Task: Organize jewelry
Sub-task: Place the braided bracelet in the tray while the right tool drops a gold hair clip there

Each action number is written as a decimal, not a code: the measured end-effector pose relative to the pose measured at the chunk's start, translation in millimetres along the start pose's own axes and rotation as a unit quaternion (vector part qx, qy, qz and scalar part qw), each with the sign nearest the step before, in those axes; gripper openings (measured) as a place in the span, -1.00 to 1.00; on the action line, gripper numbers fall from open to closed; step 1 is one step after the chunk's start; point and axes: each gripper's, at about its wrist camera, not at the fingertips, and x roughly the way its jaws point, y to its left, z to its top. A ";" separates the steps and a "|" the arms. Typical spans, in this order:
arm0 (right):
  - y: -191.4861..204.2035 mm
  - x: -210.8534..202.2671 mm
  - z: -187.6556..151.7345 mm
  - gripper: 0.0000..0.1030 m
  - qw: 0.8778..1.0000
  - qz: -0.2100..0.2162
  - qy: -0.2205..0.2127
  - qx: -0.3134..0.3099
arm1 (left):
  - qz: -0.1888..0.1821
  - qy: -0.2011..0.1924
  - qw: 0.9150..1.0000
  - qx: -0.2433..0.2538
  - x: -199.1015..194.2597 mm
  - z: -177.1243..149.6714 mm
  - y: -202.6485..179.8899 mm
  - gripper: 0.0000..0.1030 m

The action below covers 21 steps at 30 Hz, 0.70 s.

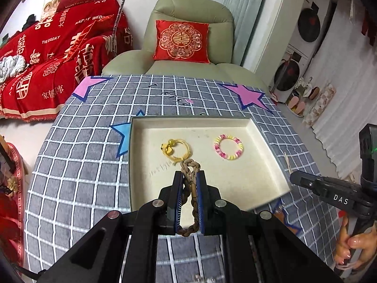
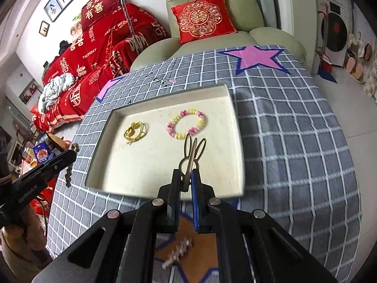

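Observation:
A cream tray [image 1: 266,146] [image 2: 233,118] lies on the checked tablecloth. In it are a yellow cord bracelet [image 1: 175,149] [image 2: 135,131] on the left and a pink-and-yellow beaded bracelet [image 1: 228,146] [image 2: 187,124] on the right. My left gripper [image 1: 190,174] is shut on a brown braided bracelet [image 1: 190,165], held over the tray's near edge; the bracelet also hangs in the right wrist view [image 2: 70,165]. My right gripper [image 2: 187,173] is shut on a gold rabbit-ear hair clip [image 2: 193,152], above the tray's near right part.
A small pale beaded piece [image 2: 178,252] lies on the cloth below my right gripper. A green armchair [image 1: 188,35] with a red cushion stands behind the table. A red-covered sofa [image 1: 47,59] is at the left. Washing machines [image 1: 297,54] stand at the right.

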 end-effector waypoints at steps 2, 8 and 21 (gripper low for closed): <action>3.3 10.4 9.1 -0.83 1.000 -0.001 0.002 -0.008 | 0.003 0.004 1.000 -0.003 8.4 5.2 0.7 -0.62; 10.9 38.3 30.5 -0.83 1.000 -0.006 0.012 -0.025 | 0.013 0.017 1.000 -0.003 36.8 14.8 0.3 -0.62; 11.5 106.6 53.4 -0.83 0.998 -0.018 0.046 -0.030 | 0.053 0.058 0.997 0.016 98.6 16.7 -1.1 -0.62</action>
